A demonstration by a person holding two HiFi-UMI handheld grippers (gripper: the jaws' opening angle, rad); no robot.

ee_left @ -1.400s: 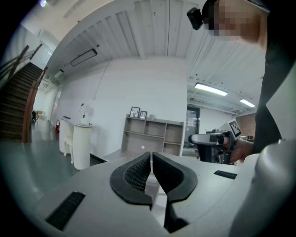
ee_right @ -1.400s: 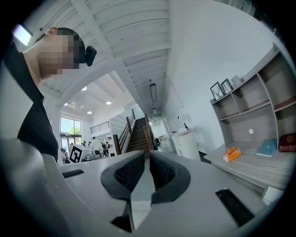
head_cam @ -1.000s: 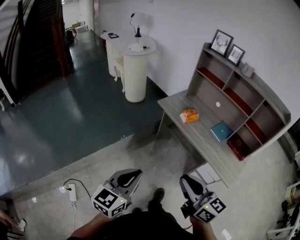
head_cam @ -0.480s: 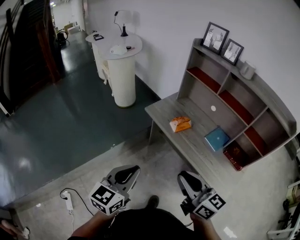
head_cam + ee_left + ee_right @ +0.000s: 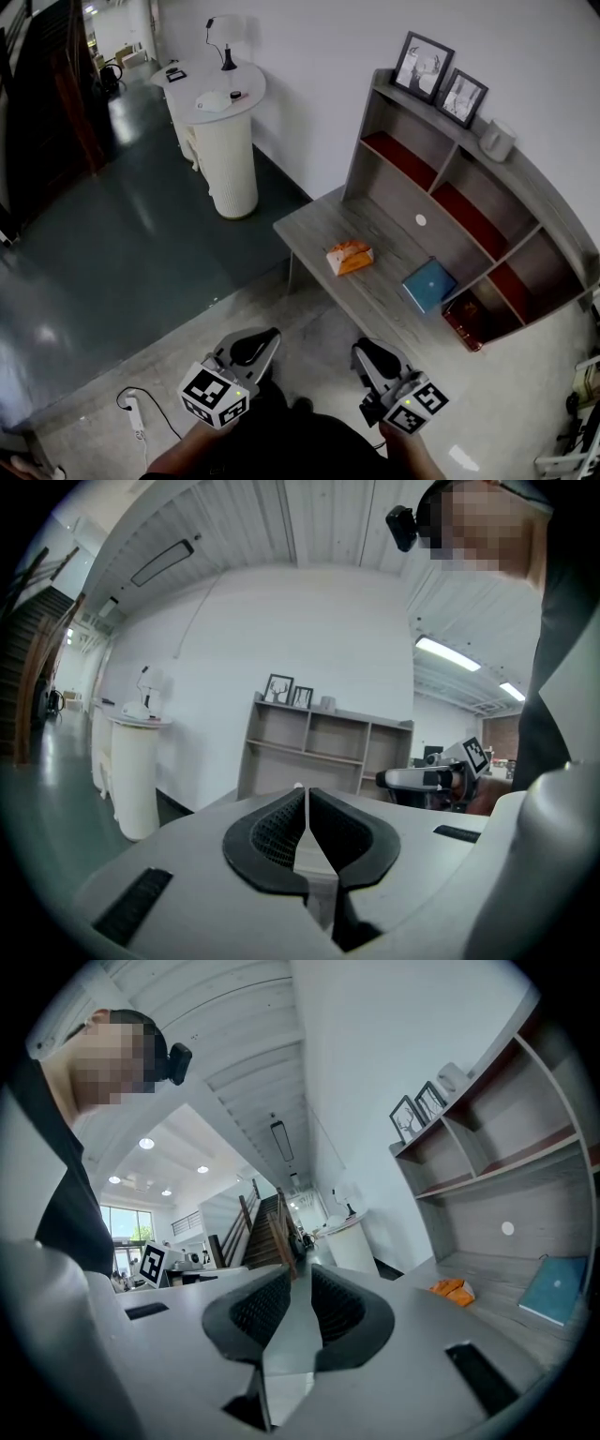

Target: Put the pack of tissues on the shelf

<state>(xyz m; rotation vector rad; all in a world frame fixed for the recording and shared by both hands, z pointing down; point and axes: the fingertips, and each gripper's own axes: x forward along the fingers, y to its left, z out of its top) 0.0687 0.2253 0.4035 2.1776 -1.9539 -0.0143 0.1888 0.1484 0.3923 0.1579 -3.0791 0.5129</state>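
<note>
Over the last second the view closes in on the desk (image 5: 309, 223): the person is walking up to it, and the desk and shelf unit (image 5: 448, 165) sit lower and further left in the head view than they did. Nothing on the desk has moved.

The pack of tissues (image 5: 350, 257) (orange wrapper) lies flat on the desk top toward its left end, well apart from the blue book (image 5: 428, 284) further right. It also shows small and far off in the right gripper view (image 5: 453, 1289). It is not on the shelf yet, and nothing touches it.

The left gripper (image 5: 255, 345) is low at the bottom of the head view. Its jaws are pressed together with nothing between them, which is clear in its own view (image 5: 305, 803). The right gripper (image 5: 367, 354) is the same: only a narrow slit between the pads and nothing held (image 5: 298, 1288). Both stay carried level and well short of the desk.

So this is the approach phase and no grasp has begun. A gripper must open before it can take the pack. The right one is probably the nearer, though that is a judgement. The shelf compartments above look mostly free, with picture frames (image 5: 419, 66) on the top board.
</note>
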